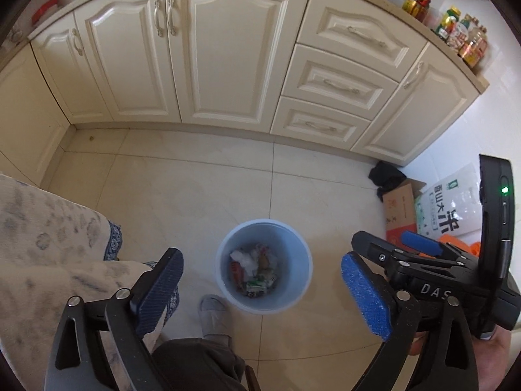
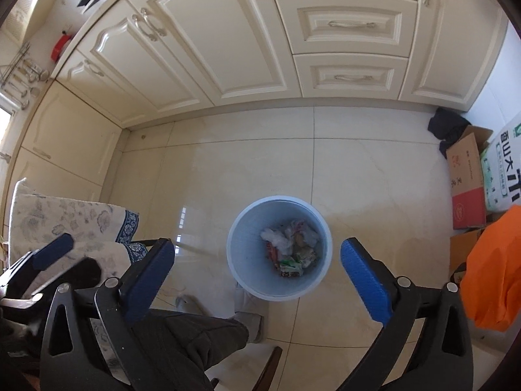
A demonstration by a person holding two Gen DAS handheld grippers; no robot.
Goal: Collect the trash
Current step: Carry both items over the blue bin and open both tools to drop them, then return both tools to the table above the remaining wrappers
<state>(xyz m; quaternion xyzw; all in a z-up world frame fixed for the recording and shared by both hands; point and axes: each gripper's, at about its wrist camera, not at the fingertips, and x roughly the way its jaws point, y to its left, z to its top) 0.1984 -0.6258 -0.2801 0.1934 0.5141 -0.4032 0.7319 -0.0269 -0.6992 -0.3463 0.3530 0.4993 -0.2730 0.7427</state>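
Pale-blue bin (image 2: pixel 279 293) holds crumpled wrappers (image 2: pixel 289 247); left gripper (image 1: pixel 262 296), right gripper (image 2: pixel 257 280) spread, empty.

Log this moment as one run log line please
step: drop over bin | left gripper: open, empty | right gripper: open, empty | trash: in bin

cream cabinets (image 2: pixel 202 49) | cardboard box (image 2: pixel 464 176) | rice bag (image 1: pixel 456 202) | condiment bottles (image 1: pixel 456 32)

Both wrist views look steeply down, well above floor; share bin (image 1: pixel 263 265) (image 2: pixel 279 249), cabinets (image 1: pixel 228 58) (image 2: pixel 202 49).
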